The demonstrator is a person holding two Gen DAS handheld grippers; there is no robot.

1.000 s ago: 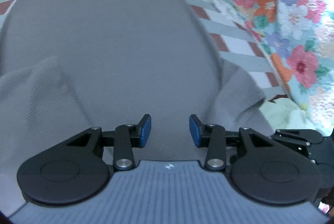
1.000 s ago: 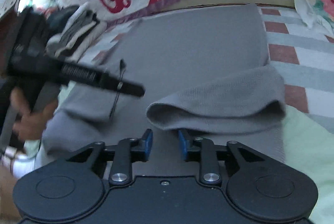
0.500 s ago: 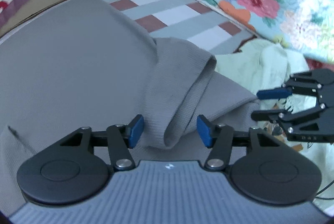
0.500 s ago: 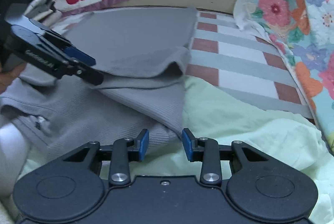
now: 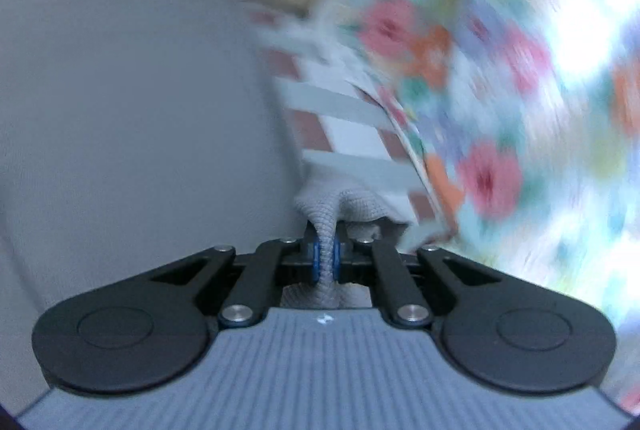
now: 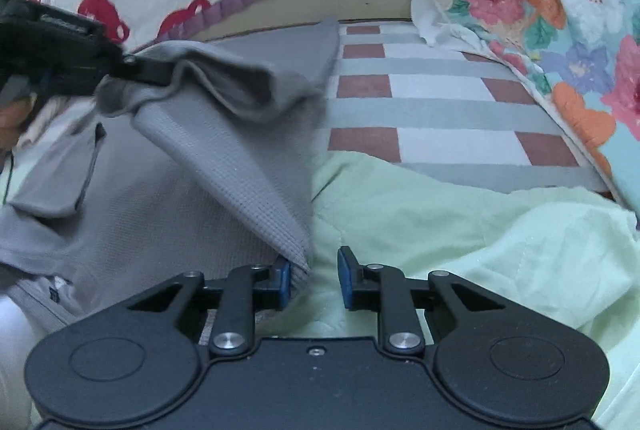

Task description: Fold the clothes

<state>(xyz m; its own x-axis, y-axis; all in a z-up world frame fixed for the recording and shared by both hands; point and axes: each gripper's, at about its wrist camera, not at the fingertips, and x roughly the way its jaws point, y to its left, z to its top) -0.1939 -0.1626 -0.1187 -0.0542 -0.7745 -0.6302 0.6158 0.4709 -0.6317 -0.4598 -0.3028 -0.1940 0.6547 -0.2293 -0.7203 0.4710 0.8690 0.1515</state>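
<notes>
While my left wrist view smears with motion, its centre reads clearly: the left gripper (image 5: 325, 262) is clamped on a bunched ridge of the grey knit shirt (image 5: 332, 226), which rises between the blue pads and spreads as a broad grey field toward nine o'clock. A striped sheet (image 5: 344, 97) runs toward one o'clock, and a floral quilt (image 5: 500, 89) fills three o'clock. To do this well I would keep that pinch firm and carry the cloth slowly and level, so the fold edge lands straight.

In my right wrist view, the right gripper (image 6: 313, 278) stands with its jaws apart and holds nothing; the shirt's lower corner rests against the left pad only. The shirt lies from nine o'clock to centre on a pale green blanket (image 6: 460, 222), with a flap lifted at ten o'clock by the left gripper. I judge the right claw should pin or grip that corner so the body does not drag.
</notes>
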